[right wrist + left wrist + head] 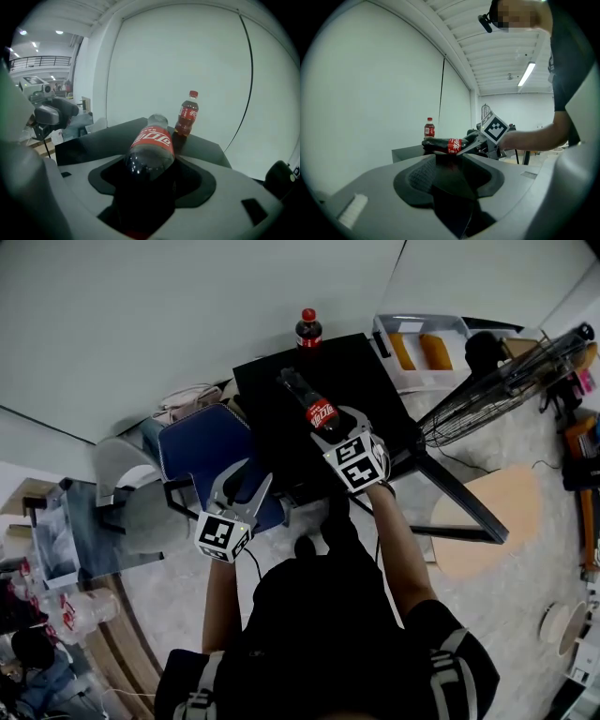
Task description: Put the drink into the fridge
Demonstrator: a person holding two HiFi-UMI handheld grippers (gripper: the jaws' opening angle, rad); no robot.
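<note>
The cola bottle (314, 407) is pinched at its bottom end by the right tongs (328, 432). It is held lying on its side over the black worktop (375, 381), with its neck pointing to the far side. The left tongs (242, 486) are spread, with nothing between them, and are kept near, on the left. A second cola bottle (307, 329) is seen standing upright at the far edge of the worktop. No fridge can be made out for sure.

The bottle looks full of dark drink, so it is likely to feel quite heavy. Its plastic is smooth and round, so it may slip or roll. It may also give a little when squeezed. Because only the end is held, the long part may sag. A hold around the middle, by the red label, would likely be safer.
</note>
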